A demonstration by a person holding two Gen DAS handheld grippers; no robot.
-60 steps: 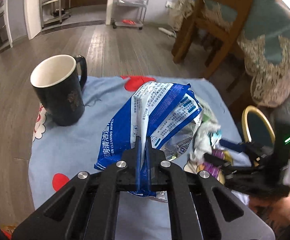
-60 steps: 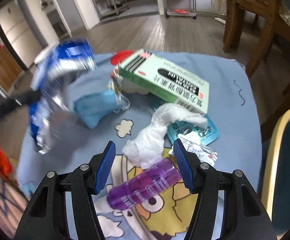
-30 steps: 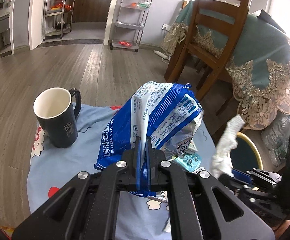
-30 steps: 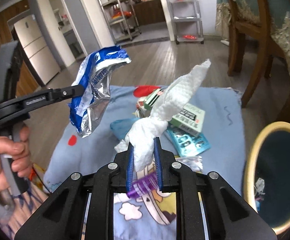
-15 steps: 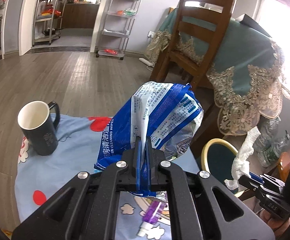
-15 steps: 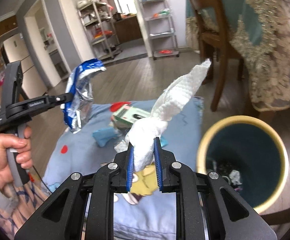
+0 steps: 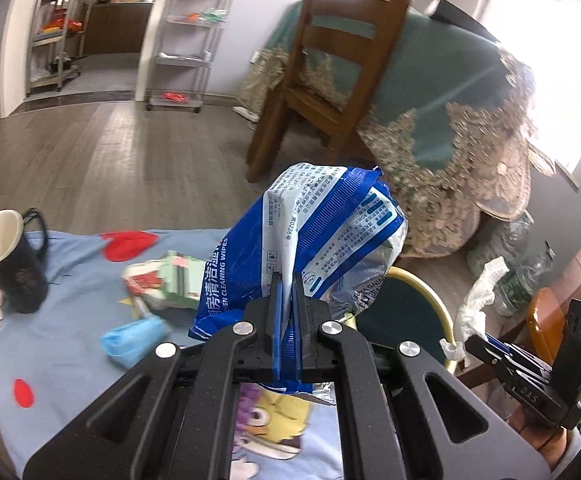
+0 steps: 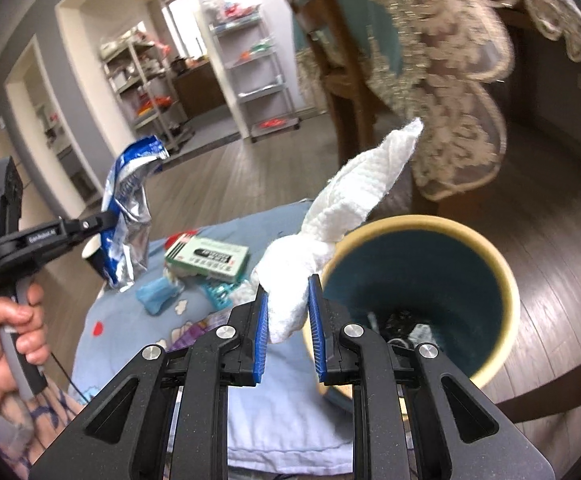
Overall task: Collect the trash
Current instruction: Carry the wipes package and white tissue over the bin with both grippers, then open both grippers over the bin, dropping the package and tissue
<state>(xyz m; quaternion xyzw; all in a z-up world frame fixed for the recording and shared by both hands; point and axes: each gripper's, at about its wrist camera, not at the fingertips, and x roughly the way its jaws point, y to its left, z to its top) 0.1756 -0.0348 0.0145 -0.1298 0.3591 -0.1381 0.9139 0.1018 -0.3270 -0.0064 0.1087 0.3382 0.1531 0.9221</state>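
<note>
Cartoon-print blue cloth (image 7: 62, 364) over wood floor (image 7: 102, 160), left fingers (image 7: 286, 292) clamping wipes packet (image 7: 326, 236), right fingers (image 8: 288, 300) pinching tissue (image 8: 342, 208).

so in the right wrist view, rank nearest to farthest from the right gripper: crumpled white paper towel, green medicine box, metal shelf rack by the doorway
1. Crumpled white paper towel: between the right gripper's blue pads.
2. Green medicine box: left of it, lying on the blue cloth.
3. Metal shelf rack: far back across the wood floor.

A home: dining chair (image 7: 330, 60), lace-edged tablecloth (image 7: 450, 120), kitchen shelving (image 7: 186, 40).
</note>
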